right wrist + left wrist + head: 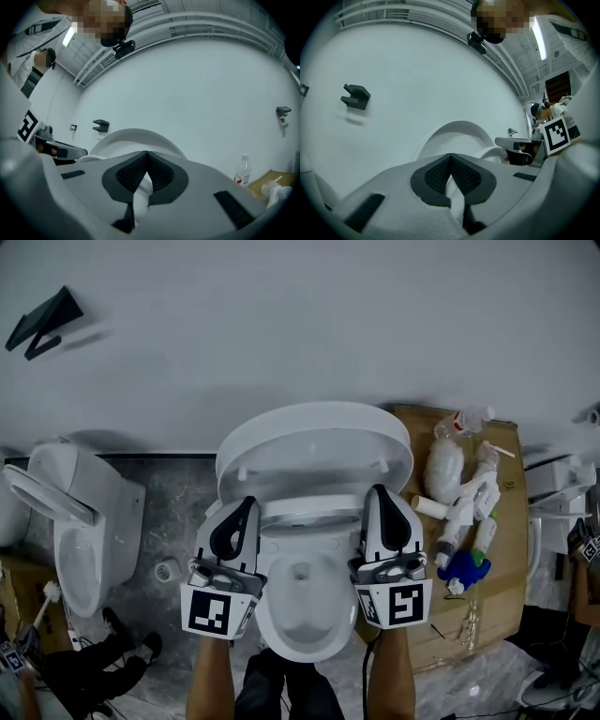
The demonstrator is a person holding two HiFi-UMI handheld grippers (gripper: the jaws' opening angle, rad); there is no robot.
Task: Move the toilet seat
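A white toilet stands against the wall in the middle of the head view, its open bowl (298,610) towards me. Its seat and lid (314,448) are tilted up against the wall, and I cannot tell one from the other. My left gripper (246,504) is over the bowl's left rim, shut and empty. My right gripper (377,491) is over the right rim, also shut and empty. Both point level at the raised lid, short of it. In the left gripper view the shut tips (450,157) face the lid (459,136). In the right gripper view the tips (146,154) face the lid (133,137).
A second toilet (80,521) stands at the left, with a toilet brush (47,601) and a tape roll (167,570) on the floor. A cardboard box (502,540) to the right carries bottles and bags. A black bracket (42,320) is on the wall.
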